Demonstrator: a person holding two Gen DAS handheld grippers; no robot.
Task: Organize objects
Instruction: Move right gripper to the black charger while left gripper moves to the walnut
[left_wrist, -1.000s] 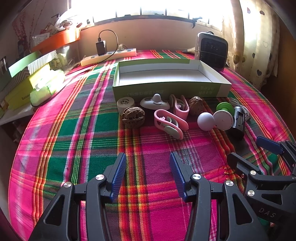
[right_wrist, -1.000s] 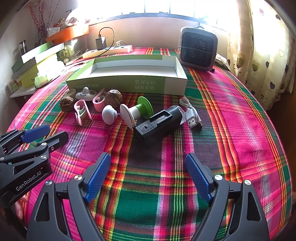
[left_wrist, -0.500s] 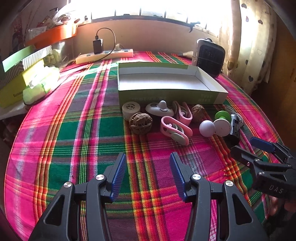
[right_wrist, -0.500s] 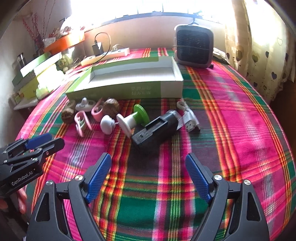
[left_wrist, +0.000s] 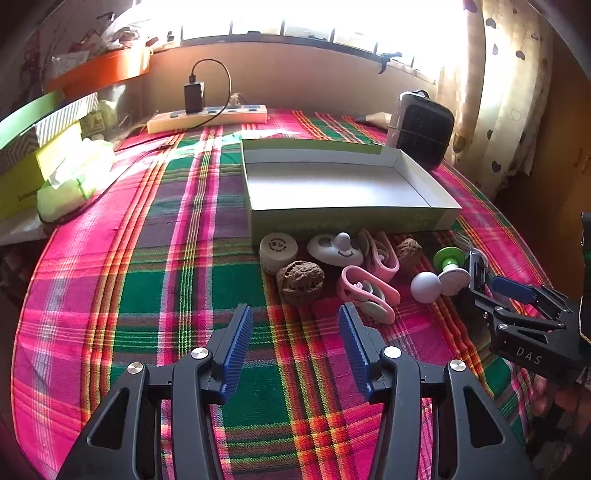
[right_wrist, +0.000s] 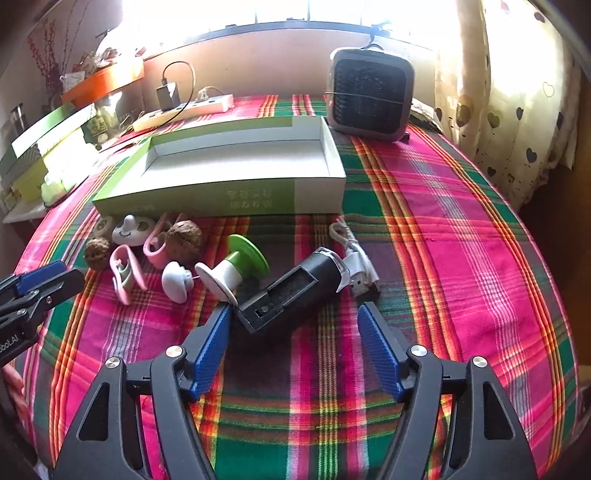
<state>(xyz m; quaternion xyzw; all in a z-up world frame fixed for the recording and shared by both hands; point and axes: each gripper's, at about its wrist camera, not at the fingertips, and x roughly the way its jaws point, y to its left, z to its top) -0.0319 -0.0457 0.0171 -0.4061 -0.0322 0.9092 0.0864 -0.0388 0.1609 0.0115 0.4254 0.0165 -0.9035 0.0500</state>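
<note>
The black device (right_wrist: 293, 291) lies on the plaid cloth (right_wrist: 461, 258), tilted, with its near end just in front of the right gripper (right_wrist: 293, 332). The jaws of this gripper are closing, but the pads do not touch the device and nothing is between them. A white USB cable (right_wrist: 356, 258) lies beside the far end of the device. To its left are a green-white spool (right_wrist: 236, 271), a white ball (right_wrist: 176, 281), 2 pink clips (left_wrist: 365, 291) and 2 walnuts (left_wrist: 300, 276). Behind them stands the empty green box (right_wrist: 207, 199). The left gripper (left_wrist: 295, 328) is released, above bare cloth, near the closer walnut.
</note>
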